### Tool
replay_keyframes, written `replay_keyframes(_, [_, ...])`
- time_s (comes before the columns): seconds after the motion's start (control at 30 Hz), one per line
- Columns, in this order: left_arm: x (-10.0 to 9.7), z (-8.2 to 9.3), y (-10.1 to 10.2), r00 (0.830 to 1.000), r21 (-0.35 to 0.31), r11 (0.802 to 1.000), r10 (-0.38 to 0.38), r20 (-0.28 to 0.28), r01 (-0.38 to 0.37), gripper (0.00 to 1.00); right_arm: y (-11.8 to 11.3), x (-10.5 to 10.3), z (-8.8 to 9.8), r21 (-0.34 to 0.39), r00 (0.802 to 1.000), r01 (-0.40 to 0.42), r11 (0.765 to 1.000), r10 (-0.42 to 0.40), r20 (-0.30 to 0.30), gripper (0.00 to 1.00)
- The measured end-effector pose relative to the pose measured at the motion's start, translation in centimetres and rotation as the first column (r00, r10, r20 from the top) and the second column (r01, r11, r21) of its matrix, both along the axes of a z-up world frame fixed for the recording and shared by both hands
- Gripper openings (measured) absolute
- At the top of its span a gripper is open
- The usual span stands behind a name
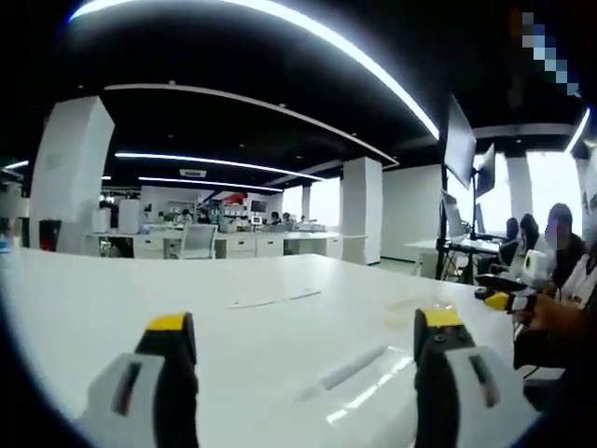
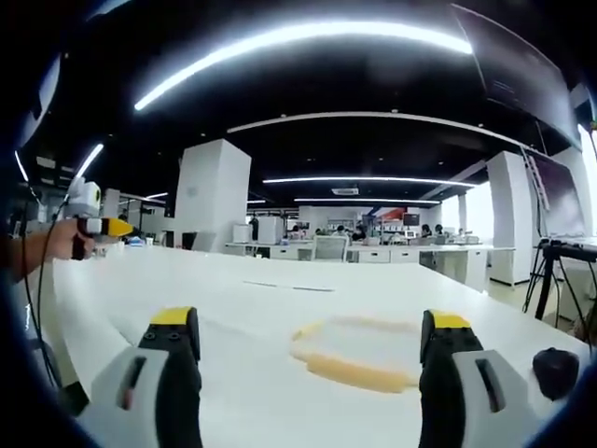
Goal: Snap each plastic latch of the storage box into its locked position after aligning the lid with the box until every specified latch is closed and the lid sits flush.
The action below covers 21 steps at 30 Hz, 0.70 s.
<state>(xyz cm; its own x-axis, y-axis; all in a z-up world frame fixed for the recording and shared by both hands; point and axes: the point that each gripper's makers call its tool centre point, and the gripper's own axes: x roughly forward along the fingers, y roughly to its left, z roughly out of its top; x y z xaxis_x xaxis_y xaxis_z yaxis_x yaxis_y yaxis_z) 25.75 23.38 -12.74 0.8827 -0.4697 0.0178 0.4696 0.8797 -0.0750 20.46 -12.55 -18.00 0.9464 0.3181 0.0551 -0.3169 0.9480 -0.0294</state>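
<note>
My left gripper [image 1: 303, 322] is open above a white table [image 1: 187, 289], with only bare tabletop between its yellow-tipped jaws. My right gripper [image 2: 310, 319] is open too, over the same table [image 2: 233, 299]. A flat, pale yellow ring-shaped thing [image 2: 359, 369] lies on the table just beyond the right jaws, toward the right finger. What it is I cannot tell. In the left gripper view the other gripper [image 1: 508, 301] comes in from the right, held by a hand. In the right gripper view the other gripper [image 2: 98, 224] shows at far left, also hand-held.
A small black round object [image 2: 557, 371] sits near the table's right edge. Two thin flat strips [image 1: 275, 299] lie mid-table. Monitors on a stand [image 1: 466, 159] and seated people [image 1: 550, 243] are at the right. White pillars [image 1: 70, 173] and desks stand behind.
</note>
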Motion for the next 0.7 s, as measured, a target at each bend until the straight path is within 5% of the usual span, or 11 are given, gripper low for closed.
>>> replay_keyframes(0.7, [2.0,0.2,-3.1,0.997,0.022,0.996,-0.082,-0.014,0.082,0.96,0.3,0.0,-0.3,-0.025,1.0,-0.008,1.0,0.008,-0.015,0.99])
